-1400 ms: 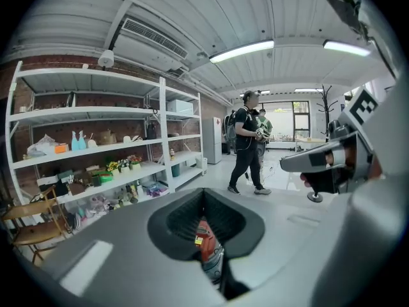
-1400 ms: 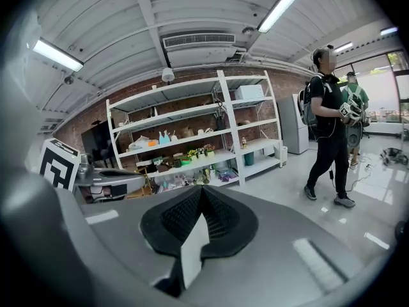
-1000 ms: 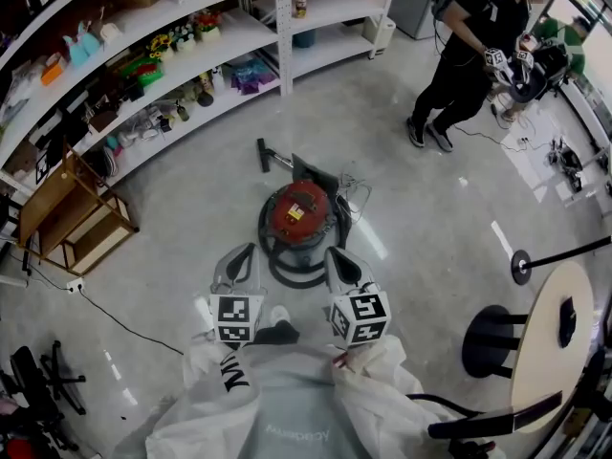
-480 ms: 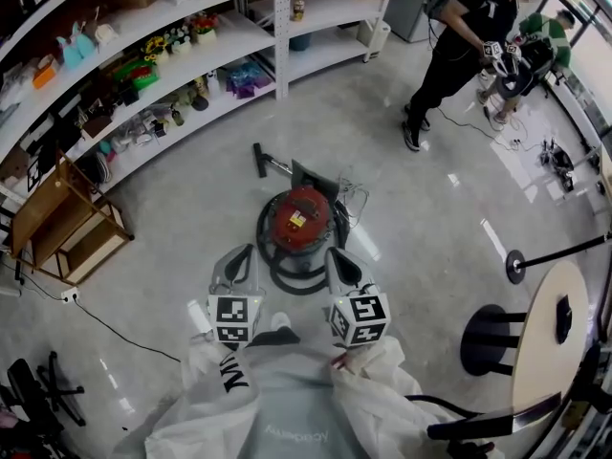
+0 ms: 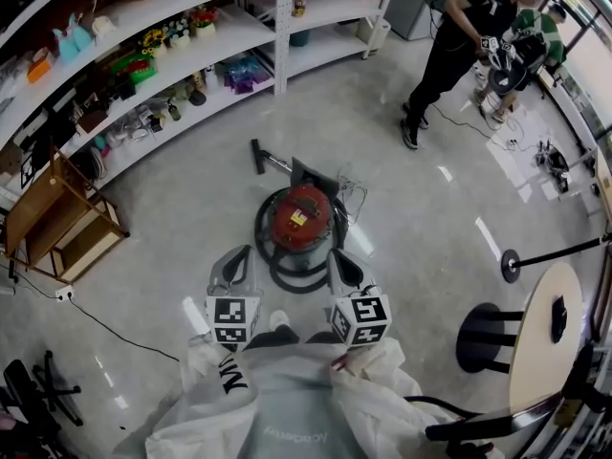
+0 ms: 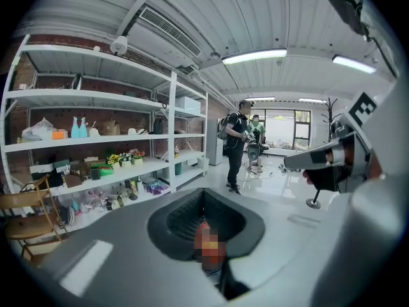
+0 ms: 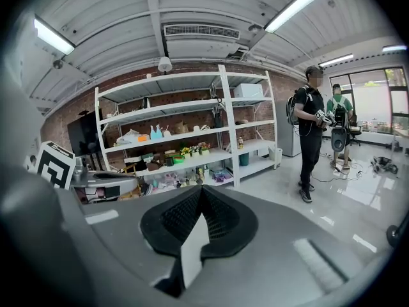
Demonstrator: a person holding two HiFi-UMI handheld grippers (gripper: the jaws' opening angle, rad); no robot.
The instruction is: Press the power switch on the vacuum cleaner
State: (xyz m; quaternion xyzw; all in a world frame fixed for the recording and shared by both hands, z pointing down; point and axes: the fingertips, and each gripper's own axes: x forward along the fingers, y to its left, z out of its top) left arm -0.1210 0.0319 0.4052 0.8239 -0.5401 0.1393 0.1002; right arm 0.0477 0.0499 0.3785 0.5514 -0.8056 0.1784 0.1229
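The vacuum cleaner (image 5: 298, 214) stands on the grey floor just ahead of me, a round drum with a red lid and a yellow label. Its black hose (image 5: 277, 271) coils round the base, and the nozzle (image 5: 256, 155) lies behind it. I cannot make out the power switch. My left gripper (image 5: 241, 253) hangs above the drum's near left side with nothing in it. My right gripper (image 5: 337, 256) hangs above its near right side, also with nothing held. In the left gripper view the left gripper (image 6: 204, 203) has its jaws together, and so does the right gripper (image 7: 201, 194) in the right gripper view.
Long white shelves (image 5: 191, 46) full of small items run along the back left. A wooden rack (image 5: 57, 220) stands at the left. A round table (image 5: 545, 338) and a black stool (image 5: 483, 340) are at the right. A person (image 5: 449, 46) stands at the back right. A cable (image 5: 115, 318) crosses the floor.
The head view has drifted a little, so the vacuum sits slightly lower and the shelves nearer. The person at the back right has shifted. Both grippers keep their places over the drum.
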